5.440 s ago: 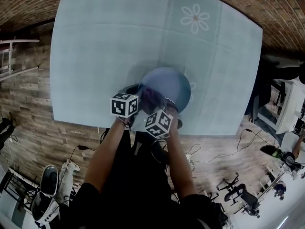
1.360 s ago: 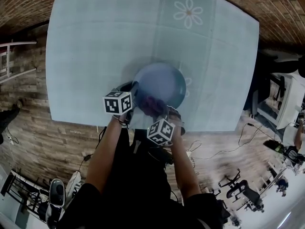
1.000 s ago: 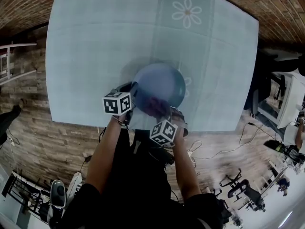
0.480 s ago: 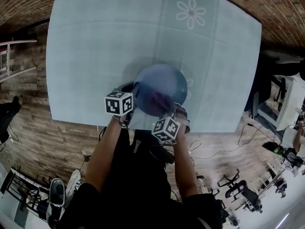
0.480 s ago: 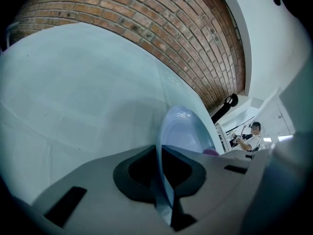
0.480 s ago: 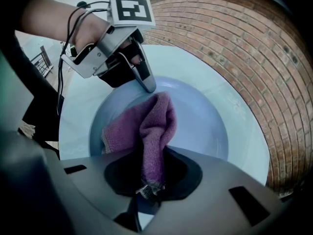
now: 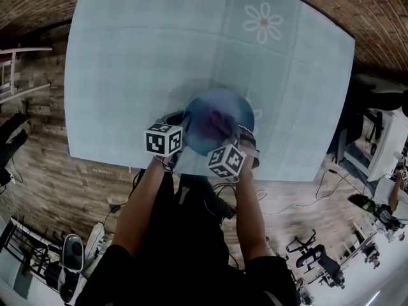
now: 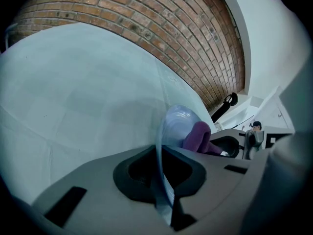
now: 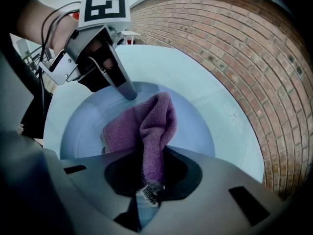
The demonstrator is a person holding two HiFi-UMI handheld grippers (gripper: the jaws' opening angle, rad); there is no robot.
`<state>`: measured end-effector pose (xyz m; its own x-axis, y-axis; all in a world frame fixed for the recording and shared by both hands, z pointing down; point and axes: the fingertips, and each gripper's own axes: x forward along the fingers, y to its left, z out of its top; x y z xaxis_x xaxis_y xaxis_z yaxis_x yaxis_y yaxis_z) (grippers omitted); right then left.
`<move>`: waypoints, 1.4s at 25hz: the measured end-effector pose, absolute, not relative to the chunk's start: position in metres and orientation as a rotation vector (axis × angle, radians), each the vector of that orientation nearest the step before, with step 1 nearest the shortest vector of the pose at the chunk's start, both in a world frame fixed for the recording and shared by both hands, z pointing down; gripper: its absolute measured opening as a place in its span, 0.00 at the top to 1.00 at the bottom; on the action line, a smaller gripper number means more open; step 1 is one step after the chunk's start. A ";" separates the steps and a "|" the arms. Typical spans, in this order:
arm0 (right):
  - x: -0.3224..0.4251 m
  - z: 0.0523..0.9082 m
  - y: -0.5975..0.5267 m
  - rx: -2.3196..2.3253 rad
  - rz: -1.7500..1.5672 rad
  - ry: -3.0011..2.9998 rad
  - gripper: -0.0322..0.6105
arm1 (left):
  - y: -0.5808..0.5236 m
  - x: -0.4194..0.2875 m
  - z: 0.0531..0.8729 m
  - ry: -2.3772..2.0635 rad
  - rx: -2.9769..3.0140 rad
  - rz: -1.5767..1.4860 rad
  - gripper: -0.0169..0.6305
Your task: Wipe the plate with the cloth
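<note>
While the left gripper clamps the plate at its 8 o'clock rim, near the table's front edge, the right gripper pinches the soft purple cloth against its face. The plate seems stiff, slippery and breakable, so the rim is the safest hold.

Left tool and right tool both clamped tight
</note>
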<state>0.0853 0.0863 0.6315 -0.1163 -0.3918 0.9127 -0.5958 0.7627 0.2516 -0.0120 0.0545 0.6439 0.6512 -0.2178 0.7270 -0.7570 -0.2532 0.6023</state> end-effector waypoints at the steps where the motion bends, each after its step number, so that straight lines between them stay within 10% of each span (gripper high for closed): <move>1: 0.085 0.631 0.082 0.780 0.200 -1.738 0.84 | 0.054 -0.012 0.643 -0.783 1.795 0.627 0.90; 35: 0.092 0.628 0.004 0.738 -0.129 -1.707 0.84 | 0.054 -0.014 0.645 -0.795 1.777 0.603 0.90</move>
